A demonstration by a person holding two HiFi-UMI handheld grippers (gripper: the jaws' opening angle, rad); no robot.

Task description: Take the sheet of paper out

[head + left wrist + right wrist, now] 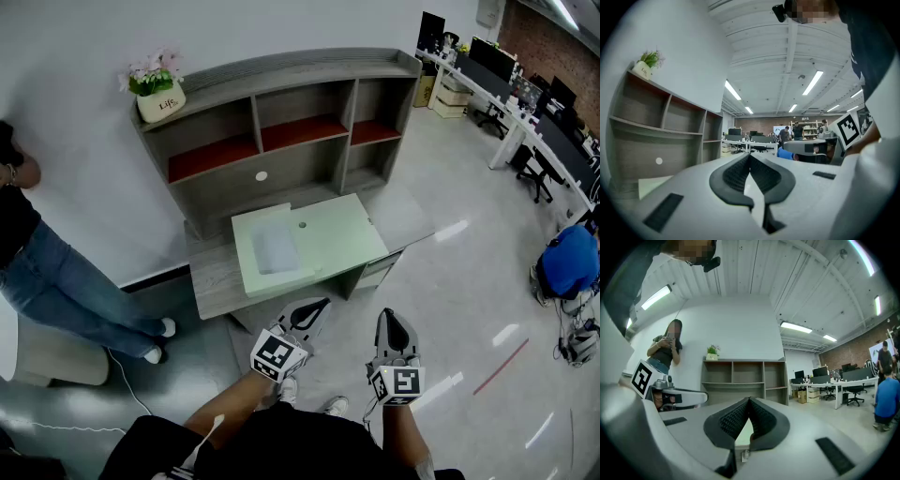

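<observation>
the task looks unstarted. the sheet of paper (pixel 277 246) lies as a paler rectangle on the left part of a flat pale green cover (pixel 342 234) on the table (pixel 211 277), below the shelf unit (pixel 300 131); whether it is tucked inside the cover cannot be told. the left hand-held gripper (pixel 321 306) and right hand-held gripper (pixel 390 319) hang near the person's body, well apart from the table, both closed on nothing. reaching, gripping and pulling the sheet free all remain. the only legible writing is on the plant pot (pixel 161 101), seemingly "life".
</observation>
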